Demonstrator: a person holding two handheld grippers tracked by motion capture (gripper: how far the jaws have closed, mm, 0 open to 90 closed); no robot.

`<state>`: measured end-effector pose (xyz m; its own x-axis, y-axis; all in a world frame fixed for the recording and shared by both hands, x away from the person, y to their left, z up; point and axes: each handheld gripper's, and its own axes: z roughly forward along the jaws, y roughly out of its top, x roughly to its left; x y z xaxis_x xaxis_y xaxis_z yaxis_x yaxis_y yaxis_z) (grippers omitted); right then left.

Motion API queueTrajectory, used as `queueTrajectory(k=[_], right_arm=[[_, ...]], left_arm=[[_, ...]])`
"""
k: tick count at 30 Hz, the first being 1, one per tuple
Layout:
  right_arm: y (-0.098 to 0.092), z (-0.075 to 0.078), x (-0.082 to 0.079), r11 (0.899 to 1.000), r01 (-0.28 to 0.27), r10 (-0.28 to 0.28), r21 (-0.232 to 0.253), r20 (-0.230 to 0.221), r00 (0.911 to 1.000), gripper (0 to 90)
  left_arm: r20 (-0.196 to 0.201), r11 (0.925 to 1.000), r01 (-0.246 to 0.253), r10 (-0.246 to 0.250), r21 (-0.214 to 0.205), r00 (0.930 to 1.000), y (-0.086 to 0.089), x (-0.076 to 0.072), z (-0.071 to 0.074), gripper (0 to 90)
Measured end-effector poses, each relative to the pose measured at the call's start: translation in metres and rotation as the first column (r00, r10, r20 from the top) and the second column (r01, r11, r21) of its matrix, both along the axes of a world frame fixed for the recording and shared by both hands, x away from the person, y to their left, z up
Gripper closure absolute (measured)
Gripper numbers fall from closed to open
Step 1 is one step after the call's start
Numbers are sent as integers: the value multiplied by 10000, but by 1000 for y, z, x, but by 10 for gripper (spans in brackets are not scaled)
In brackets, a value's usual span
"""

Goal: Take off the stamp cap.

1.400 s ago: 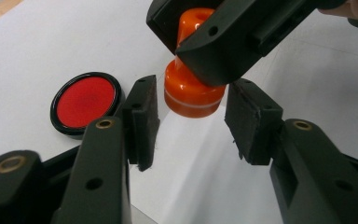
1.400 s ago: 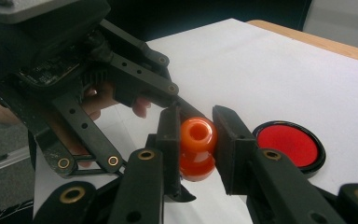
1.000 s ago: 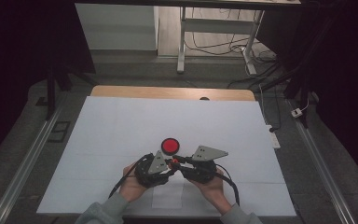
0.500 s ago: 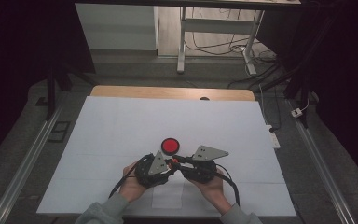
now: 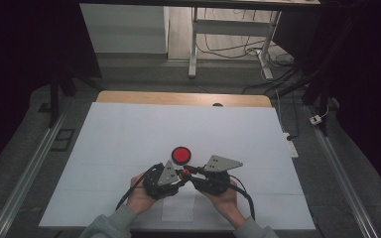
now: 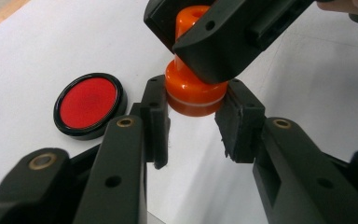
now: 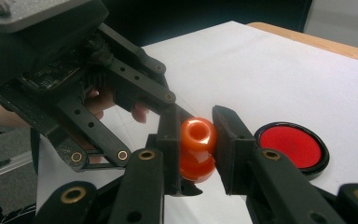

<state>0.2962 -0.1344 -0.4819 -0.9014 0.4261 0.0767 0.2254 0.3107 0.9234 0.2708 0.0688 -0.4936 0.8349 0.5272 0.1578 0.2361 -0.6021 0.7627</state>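
Orange stamp [image 6: 193, 91] held off the white table [image 5: 129, 134] between both tools, left tool [image 6: 192, 123] clenched on its wide base, right tool [image 7: 196, 140] clamped on its narrow handle — red ink pad [image 6: 88, 103] in a black rim lying just beside them.

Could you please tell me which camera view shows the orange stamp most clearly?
The left gripper view: the orange stamp shows knob, wide base and pale band. The right gripper view shows mostly its knob between tongs; the high view, a tiny speck.
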Motion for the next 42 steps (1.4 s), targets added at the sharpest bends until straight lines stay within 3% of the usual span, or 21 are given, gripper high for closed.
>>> queueTrajectory(k=[42], right_arm=[[1,0,-3,10000,93,-93,-11,204,9997,726]], left_arm=[[87,10000,66,-66,29,9999,1,-1,0,654]])
